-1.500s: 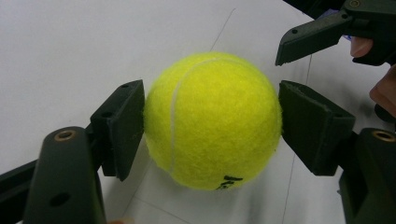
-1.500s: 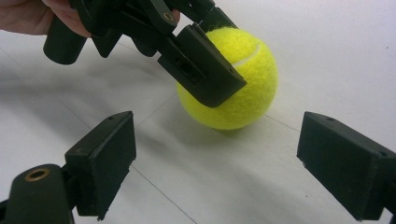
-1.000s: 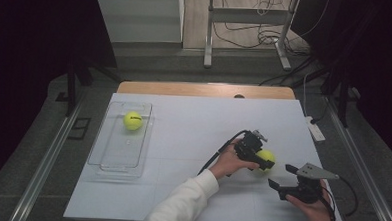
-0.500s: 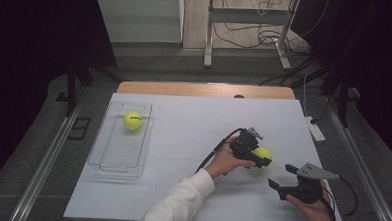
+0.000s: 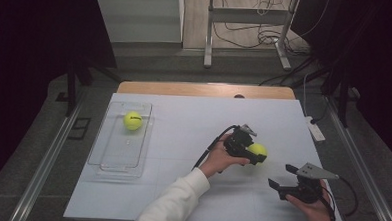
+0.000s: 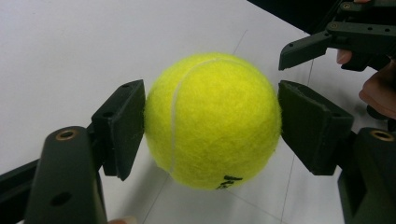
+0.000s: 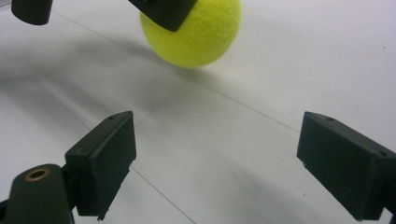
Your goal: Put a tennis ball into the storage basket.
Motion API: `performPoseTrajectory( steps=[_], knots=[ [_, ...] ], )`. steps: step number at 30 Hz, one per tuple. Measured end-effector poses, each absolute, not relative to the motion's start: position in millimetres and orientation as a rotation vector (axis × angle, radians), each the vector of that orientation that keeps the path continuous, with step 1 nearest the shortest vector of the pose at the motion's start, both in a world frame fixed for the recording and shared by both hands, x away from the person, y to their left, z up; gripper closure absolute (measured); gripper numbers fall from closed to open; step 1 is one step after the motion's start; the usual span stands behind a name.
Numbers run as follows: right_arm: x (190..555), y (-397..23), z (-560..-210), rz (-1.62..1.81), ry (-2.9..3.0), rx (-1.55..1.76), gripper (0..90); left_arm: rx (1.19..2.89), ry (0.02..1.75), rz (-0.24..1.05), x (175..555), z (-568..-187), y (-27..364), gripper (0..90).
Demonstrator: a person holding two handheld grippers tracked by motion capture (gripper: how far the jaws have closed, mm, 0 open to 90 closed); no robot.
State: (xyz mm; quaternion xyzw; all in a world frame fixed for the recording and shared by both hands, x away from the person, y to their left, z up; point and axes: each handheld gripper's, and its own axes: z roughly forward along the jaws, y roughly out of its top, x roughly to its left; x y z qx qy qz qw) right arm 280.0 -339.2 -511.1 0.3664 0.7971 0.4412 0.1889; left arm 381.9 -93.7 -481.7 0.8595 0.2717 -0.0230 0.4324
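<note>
So the worktop (image 5: 192,140) is a flat white board, matte, with faint pencil-thin grid lines across it. On its left side sits a clear plastic tray (image 5: 104,159), long and rectangular with rounded corners, and a fuzzy yellow tennis ball (image 5: 133,120) lies at its far end. A second ball (image 5: 257,150), same bright felt with a white seam and a bit of black print, is clamped in the left claw (image 5: 249,152); its blocky black pads (image 6: 122,126) press both sides and it hangs just above the board, right of centre. Compared with a second ago, that ball and claw have shifted a little up and away from the near edge. The right claw (image 5: 283,177) sits near the front right corner, jaws spread wide with nothing between them, same spot as before. A white power strip (image 5: 315,129) lies along the right edge.
</note>
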Motion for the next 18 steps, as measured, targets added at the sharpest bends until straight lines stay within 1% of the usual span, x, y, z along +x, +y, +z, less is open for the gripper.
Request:
performPoseTrajectory(
  steps=[18],
  knots=[
    [280, -338, -511, 1.233, 2.237, 1.029, 12.4, 2.124, 0.695, -0.017, 378, -470, -70, 27.6]
  ],
)
